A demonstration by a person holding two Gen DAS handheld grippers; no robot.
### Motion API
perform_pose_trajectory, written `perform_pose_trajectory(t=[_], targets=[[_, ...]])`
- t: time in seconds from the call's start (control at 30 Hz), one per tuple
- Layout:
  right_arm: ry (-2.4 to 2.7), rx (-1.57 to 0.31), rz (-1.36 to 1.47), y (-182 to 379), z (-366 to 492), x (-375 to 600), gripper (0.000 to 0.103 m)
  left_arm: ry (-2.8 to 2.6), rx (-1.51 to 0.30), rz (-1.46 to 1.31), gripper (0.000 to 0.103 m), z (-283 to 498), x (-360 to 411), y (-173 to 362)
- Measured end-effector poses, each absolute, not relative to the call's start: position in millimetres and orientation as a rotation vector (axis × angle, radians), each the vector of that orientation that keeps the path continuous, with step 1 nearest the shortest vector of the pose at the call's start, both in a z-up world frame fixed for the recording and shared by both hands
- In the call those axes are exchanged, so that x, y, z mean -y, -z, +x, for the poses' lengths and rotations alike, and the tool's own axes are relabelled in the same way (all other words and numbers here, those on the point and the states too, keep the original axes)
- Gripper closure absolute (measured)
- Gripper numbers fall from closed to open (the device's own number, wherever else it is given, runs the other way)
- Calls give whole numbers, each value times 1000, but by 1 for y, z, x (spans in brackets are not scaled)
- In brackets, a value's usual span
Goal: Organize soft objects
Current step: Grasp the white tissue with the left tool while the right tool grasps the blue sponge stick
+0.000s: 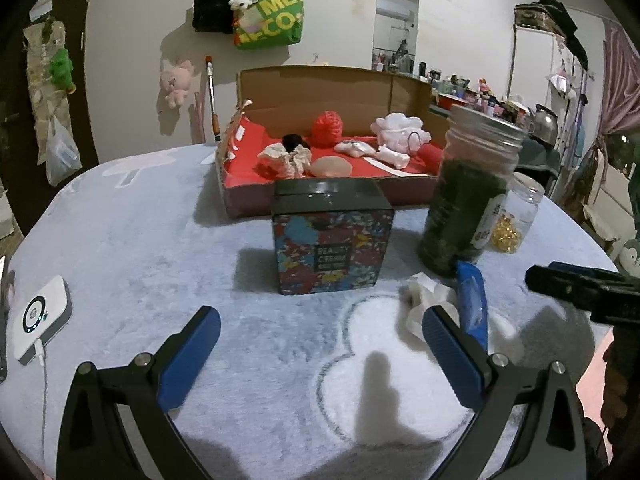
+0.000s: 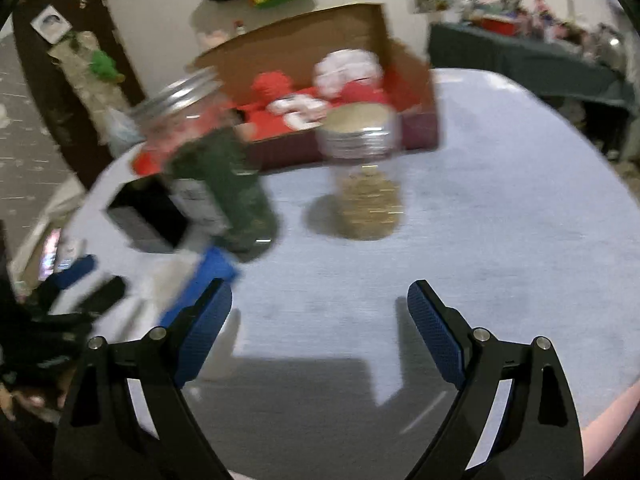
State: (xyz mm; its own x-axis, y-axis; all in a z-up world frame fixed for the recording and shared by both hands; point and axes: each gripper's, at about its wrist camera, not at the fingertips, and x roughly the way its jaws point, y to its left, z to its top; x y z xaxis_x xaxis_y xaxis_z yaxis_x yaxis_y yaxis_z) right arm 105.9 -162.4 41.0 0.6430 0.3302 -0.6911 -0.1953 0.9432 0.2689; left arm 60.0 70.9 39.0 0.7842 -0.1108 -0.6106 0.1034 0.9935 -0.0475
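Note:
An open cardboard box [image 1: 320, 84] with a red lining stands at the back of the table and holds soft things: a red yarn ball [image 1: 327, 128], a white fluffy cloth [image 1: 400, 130], a black scrunchie [image 1: 294, 142], a cream scrunchie [image 1: 285, 162] and a beige pad [image 1: 331, 167]. The box [image 2: 416, 80] shows blurred in the right wrist view. A white cloth [image 1: 424, 292] and a blue packet [image 1: 472, 300] lie on the table by my left gripper's right finger. My left gripper [image 1: 320, 322] is open and empty. My right gripper [image 2: 320, 300] is open and empty; it also shows in the left wrist view [image 1: 576, 284].
A patterned cream box [image 1: 332, 236] stands mid-table. A tall jar of green leaves [image 1: 468, 196] and a small jar of yellow capsules [image 1: 516, 216] stand to its right. A white charger [image 1: 38, 318] lies at the left edge. A grey plush cover [image 1: 160, 260] lies over the table.

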Motion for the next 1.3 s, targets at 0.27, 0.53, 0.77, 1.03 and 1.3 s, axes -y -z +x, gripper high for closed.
perform_pose_trajectory(t=[0.27,0.53,0.77,1.03,1.3], targets=[[-352,-852,26,-30,111,87,13,80,-677,-16,0,55,-85,-39],[-205,-832,-78,-20,103,107,13,120,-690,-20,0,58,-79,-39],[-155,-835,10,-25,101,162,13,233,-723,8,0,69,-48,-35],[-345,-794,5,-31,99,156,13,282,-742,96,13,76,-23,-32],[-421,-765,-80,-23,102,138,81,404,-773,80,80,82,-11,-29]])
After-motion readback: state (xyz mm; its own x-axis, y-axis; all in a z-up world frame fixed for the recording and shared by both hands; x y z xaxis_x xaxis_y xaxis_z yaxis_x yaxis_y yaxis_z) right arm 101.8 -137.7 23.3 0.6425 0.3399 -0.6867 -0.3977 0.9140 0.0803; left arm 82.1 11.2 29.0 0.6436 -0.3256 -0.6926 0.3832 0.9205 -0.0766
